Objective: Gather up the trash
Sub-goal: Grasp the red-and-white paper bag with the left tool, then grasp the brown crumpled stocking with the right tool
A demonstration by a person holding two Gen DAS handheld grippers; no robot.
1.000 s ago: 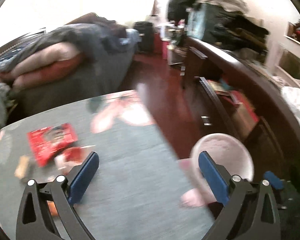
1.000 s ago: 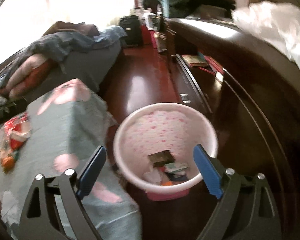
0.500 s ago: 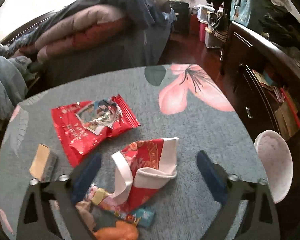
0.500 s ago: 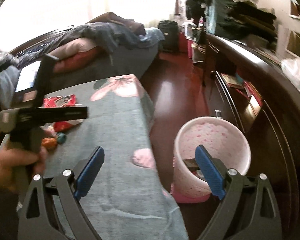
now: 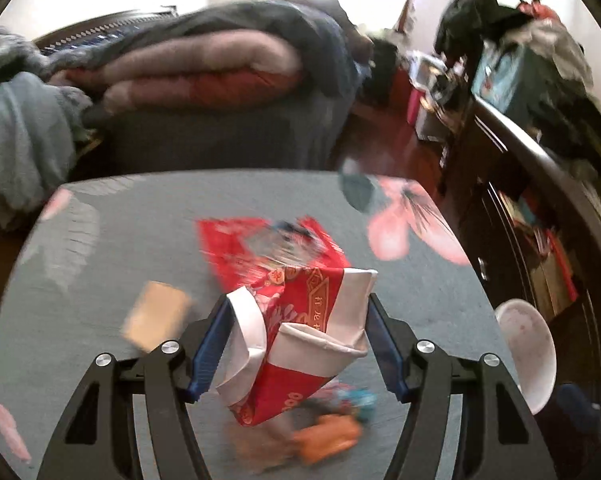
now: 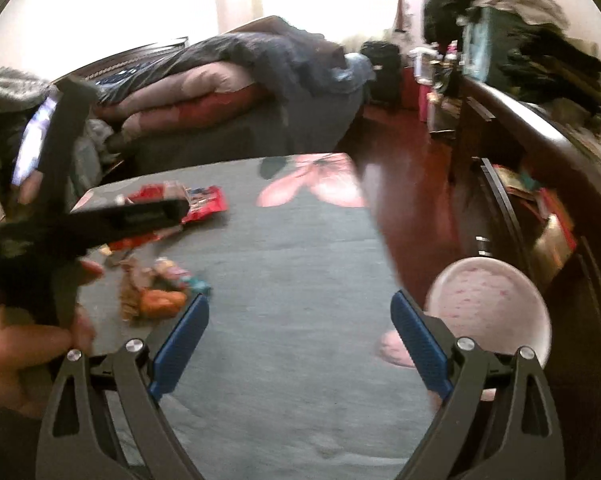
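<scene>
Two views differ: only left wrist shows left gripper (image 5: 298,342) clamping red-white carton (image 5: 300,340), open mouth toward 2 o'clock, long axis 7-to-1, above table (image 5: 440,320). Right gripper (image 6: 300,344) gapes, empty; bin (image 6: 496,304) at 3 o'clock.

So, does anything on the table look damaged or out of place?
Yes. The red and white carton between the left gripper fingers is crushed and torn open. Wrappers lie scattered on the table beside it.

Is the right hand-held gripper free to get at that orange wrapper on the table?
Probably yes: the right hand-held gripper is open and empty, and bare tablecloth lies between it and the orange wrapper just beyond its left fingertip.
</scene>
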